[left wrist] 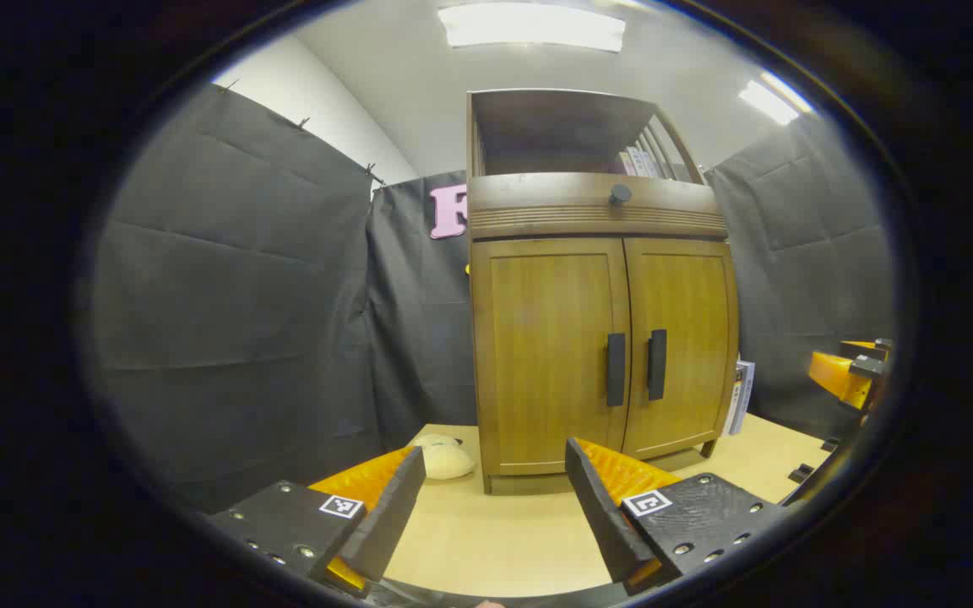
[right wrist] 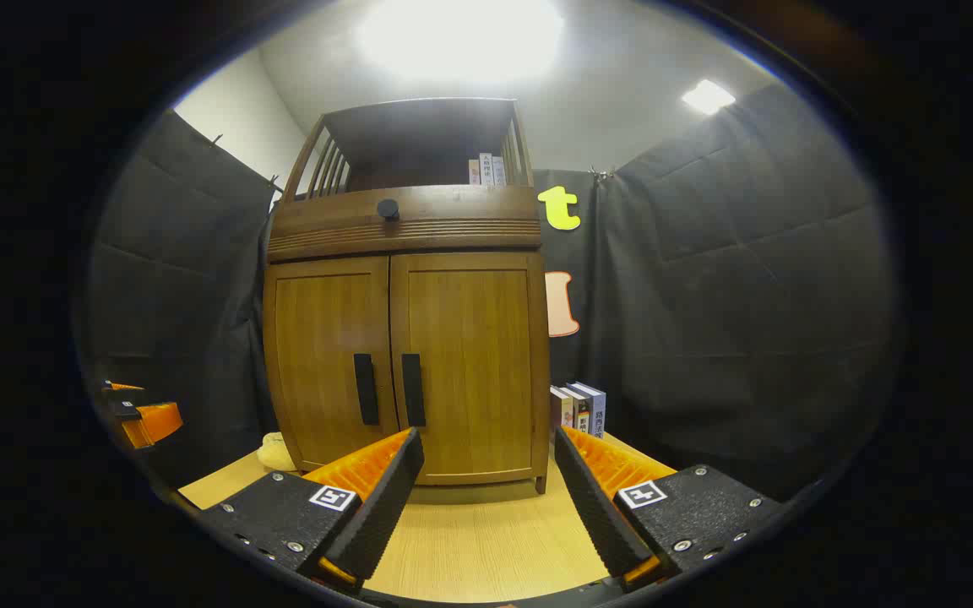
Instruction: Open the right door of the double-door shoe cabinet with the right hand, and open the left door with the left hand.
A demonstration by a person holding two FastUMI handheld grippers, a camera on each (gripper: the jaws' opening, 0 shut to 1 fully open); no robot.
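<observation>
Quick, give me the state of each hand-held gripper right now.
Left hand-held gripper: open, holding nothing, short of the cabinet.
Right hand-held gripper: open, holding nothing.

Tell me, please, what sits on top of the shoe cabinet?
An open shelf tops the cabinet, with a few books upright at one end. Its shaded back stays unclear.
</observation>
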